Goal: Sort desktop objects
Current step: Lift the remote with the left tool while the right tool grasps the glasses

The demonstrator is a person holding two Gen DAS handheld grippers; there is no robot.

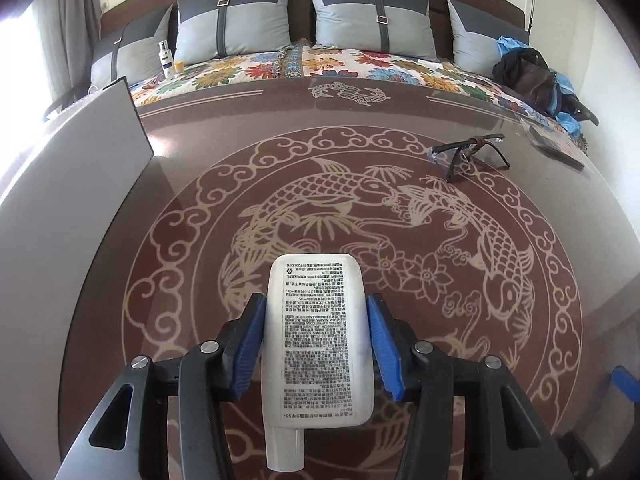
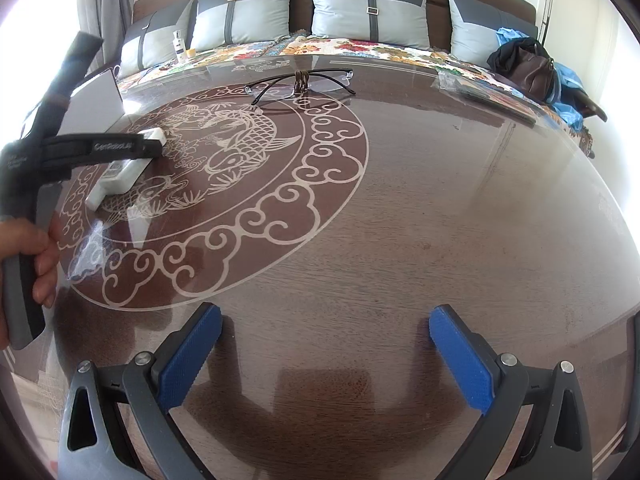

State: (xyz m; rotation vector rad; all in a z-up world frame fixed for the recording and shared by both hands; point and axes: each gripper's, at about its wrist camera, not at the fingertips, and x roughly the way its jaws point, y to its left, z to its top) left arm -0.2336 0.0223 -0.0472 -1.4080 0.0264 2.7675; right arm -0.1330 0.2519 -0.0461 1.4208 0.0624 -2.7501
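Sunscreen tube (image 1: 318, 344) on glass-topped koi-patterned table (image 1: 400, 152), bed (image 1: 248, 65) behind

Fine print on the white tube (image 1: 318, 344) too small to read; right tongs (image 1: 622, 384) cut off at four o'clock; left tongs (image 2: 154, 142) partly hide the tube.

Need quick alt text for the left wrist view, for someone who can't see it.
The left gripper is shut on a white tube, cap toward the camera, over a brown fish-patterned table. Glasses lie far right; a grey board stands left.
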